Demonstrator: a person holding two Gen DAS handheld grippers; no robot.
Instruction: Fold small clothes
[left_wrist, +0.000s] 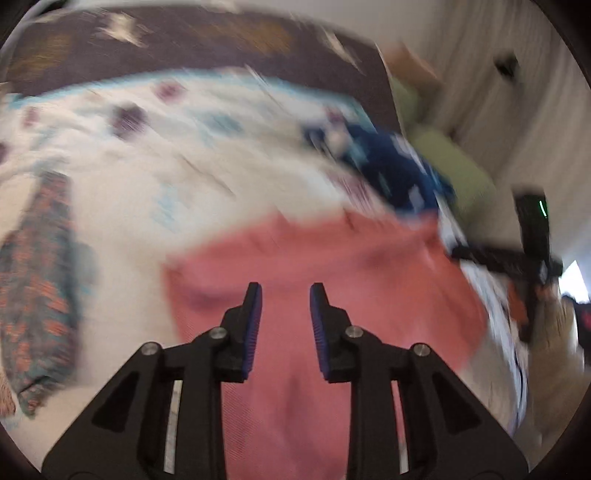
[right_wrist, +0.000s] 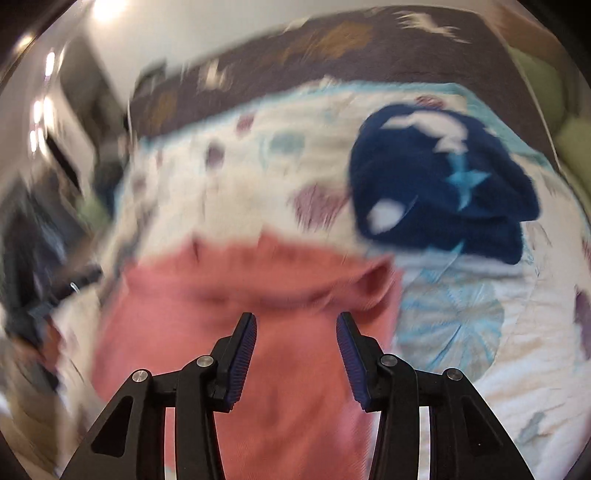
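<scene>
Here, both views are motion-blurred, so we report only coarse shapes and colours.

Bed cover: we see a white quilted cover printed with pale blue and mauve motifs, filling most of both views; it carries all the clothes.

Dark band: beyond the cover's far edge we see a brown strip with tan and white patches.

Pink garment: we find it spread on the cover directly ahead of both grippers, reaching down beneath them to the bottom of each view; in the right wrist view its far edge shows a raised fold near the right corner.

Navy garment: we see a bunched dark blue piece with white and light blue marks, lying on the cover beyond the pink garment's right corner, its near edge close to that corner.

Patterned garment: we note a teal and orange piece at the left edge of the left wrist view, apart from the pink one.

Left gripper: we see the blue-padded jaws parted, nothing between them, pink cloth behind the gap.

Right gripper: we see the jaws spread wider, likewise holding nothing; whether either gripper touches the cloth we cannot tell.
</scene>
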